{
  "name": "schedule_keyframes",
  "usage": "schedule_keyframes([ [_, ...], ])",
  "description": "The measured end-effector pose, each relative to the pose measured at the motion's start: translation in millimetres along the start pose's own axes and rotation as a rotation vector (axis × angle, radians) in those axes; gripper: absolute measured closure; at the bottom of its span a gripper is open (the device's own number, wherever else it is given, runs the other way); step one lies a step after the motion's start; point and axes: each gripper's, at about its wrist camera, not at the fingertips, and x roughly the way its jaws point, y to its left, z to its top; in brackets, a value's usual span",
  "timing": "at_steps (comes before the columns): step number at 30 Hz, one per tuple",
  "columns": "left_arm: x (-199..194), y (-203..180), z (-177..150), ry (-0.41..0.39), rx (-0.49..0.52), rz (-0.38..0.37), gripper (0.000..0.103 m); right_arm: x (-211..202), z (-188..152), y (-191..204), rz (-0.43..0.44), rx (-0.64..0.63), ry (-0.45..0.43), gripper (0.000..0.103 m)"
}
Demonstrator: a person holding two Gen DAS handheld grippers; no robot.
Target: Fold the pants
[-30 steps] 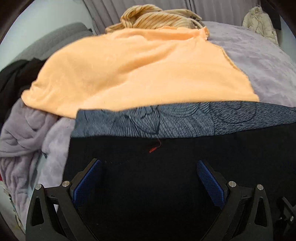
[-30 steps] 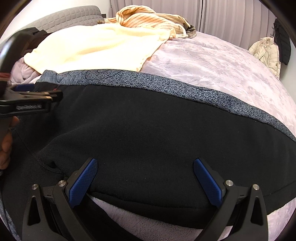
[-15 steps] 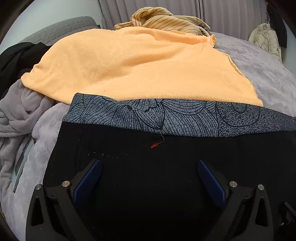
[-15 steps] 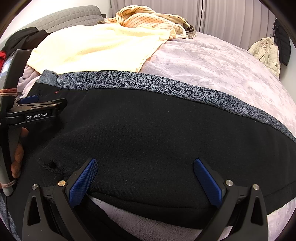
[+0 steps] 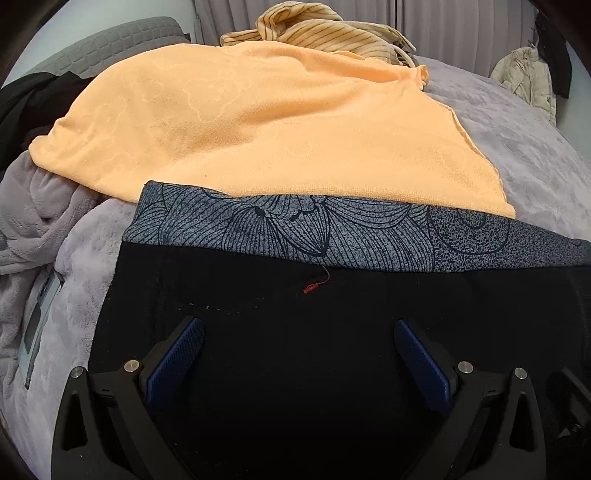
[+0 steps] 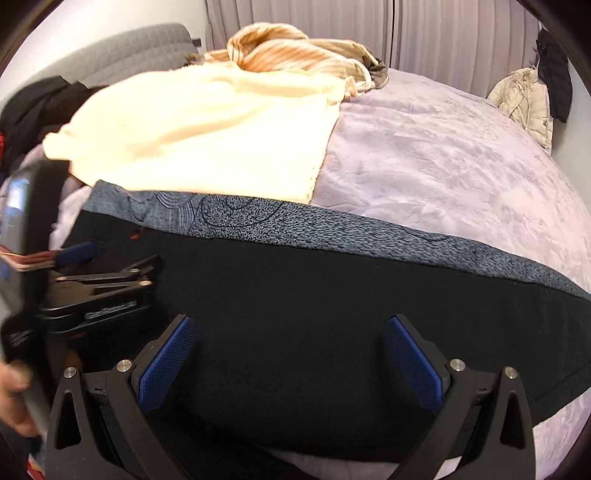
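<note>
A: Where are the pants (image 5: 295, 332) found?

B: They are laid flat on the lilac blanket (image 6: 443, 177), black cloth uppermost, with the grey patterned band (image 5: 332, 232) along the far edge. A loose red thread (image 5: 314, 286) is seen just below that band. The orange towel (image 5: 258, 122) lies just beyond the band, touching or overlapped by it, and a striped garment (image 5: 325, 29) is heaped behind the towel.

A: And the tongs?

B: The left gripper (image 5: 295, 362) is held over the black cloth with its jaws spread wide and nothing between them. The right gripper (image 6: 291, 362) is likewise spread, empty, over the near hem of the pants.

A: Which step is judged to be in hand?

B: The cloth appears to be already doubled, leg on leg. A further fold seems to be prepared, though no edge has been seized yet. For the next move, an edge would need to be pinched through both layers, presumably near the band's end, and carried across without the layers being dragged apart.

A: What is given by one view only?

B: From the right wrist, the left gripper (image 6: 110, 273) is shown side-on beside the band's left end, blurred, with a hand (image 6: 14, 398) below it; a pale jacket (image 6: 524, 99) is clearer there. From the left wrist, the band's flower print and a flat grey object (image 5: 37, 325) on the blanket, left of the pants, are shown.
</note>
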Motion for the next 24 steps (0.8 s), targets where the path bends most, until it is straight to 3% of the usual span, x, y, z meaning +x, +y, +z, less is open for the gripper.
schedule_keyframes([
  [4, -19, 18, 11, -0.013, -0.055, -0.041, 0.0, 14, 15, 15, -0.003, 0.012, 0.025, 0.0],
  [7, -21, 17, 25, -0.011, -0.033, -0.033, 0.0, 33, 35, 26, 0.012, 0.052, 0.066, 0.0],
  [10, -2, 11, 33, 0.044, -0.003, 0.0, 0.0, 57, 45, 40, 0.004, 0.056, 0.124, 0.0],
  [12, 17, 8, 31, 0.082, 0.028, 0.023, 0.0, 71, 41, 47, -0.055, 0.017, 0.155, 0.0],
  [14, 29, 13, 30, 0.112, 0.031, -0.007, 0.0, 71, 33, 42, -0.085, -0.008, 0.16, 0.0],
  [17, 23, 21, 28, 0.086, 0.049, -0.022, 0.0, 55, 19, 3, -0.169, 0.019, 0.175, 0.0],
  [19, 19, 25, 24, 0.057, 0.078, 0.03, 0.0, 47, 8, -44, -0.15, 0.098, 0.174, 0.0],
  [21, 18, 37, 24, 0.052, 0.061, 0.033, 0.0, 41, -4, -101, -0.118, 0.214, 0.134, 0.0],
  [23, 17, 49, 23, 0.057, 0.018, 0.043, 0.0, 31, -15, -151, -0.17, 0.298, 0.135, 0.0],
  [24, 17, 53, 22, 0.068, 0.002, 0.068, 0.0, 21, -20, -168, -0.236, 0.309, 0.152, 0.0],
])
